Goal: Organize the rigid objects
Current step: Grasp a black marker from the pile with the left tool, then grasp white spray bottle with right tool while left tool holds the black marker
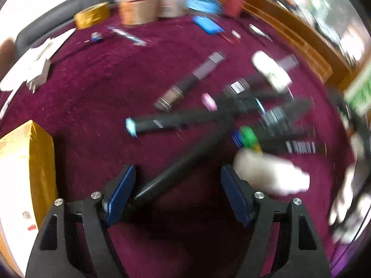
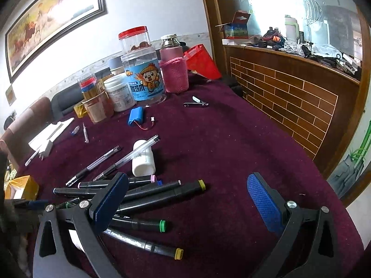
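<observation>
Markers scattered on maroon cloth, jaws apart.

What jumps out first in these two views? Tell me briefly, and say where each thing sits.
The heap of black markers with coloured caps sprawls across the maroon tablecloth just ahead of the open right gripper. Behind it, a cluster of jars stands at the far edge, led by the clear jar with a cartoon label and a pink-sleeved flask. In the blurred left wrist view, the open left gripper straddles one black marker.
</observation>
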